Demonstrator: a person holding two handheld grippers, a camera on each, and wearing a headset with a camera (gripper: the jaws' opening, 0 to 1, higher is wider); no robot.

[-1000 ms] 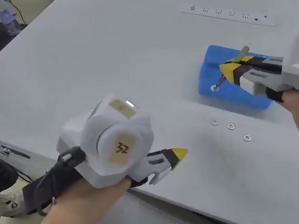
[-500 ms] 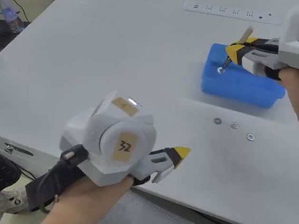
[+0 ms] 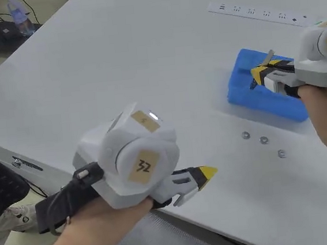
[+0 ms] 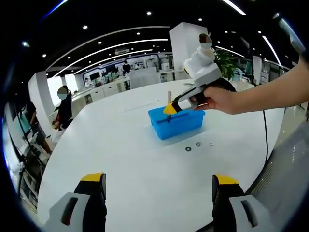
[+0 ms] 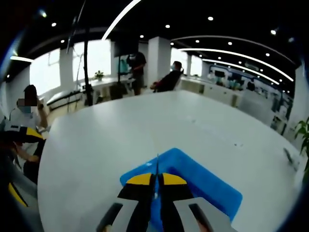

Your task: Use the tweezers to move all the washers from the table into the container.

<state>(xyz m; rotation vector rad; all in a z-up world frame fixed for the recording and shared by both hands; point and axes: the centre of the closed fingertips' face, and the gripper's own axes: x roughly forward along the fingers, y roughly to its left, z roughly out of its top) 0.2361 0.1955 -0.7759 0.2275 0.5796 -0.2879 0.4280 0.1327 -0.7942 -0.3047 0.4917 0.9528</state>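
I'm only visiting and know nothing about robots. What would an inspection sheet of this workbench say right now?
Surface: white table.
Job's things: blue container; three washers on the table beside it; tweezers pointing into the container. Whether they carry a washer cannot be told.
Clutter: power strip beyond the container.
Grippers: left gripper open, holding nothing; right gripper shut on the tweezers, above the container.
Cables: cable hanging below the right gripper.
Surroundings: open office, people, ceiling lights.

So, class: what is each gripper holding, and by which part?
Right gripper: the tweezers, clamped near their middle, tips over the container. Left gripper: open, holding nothing.
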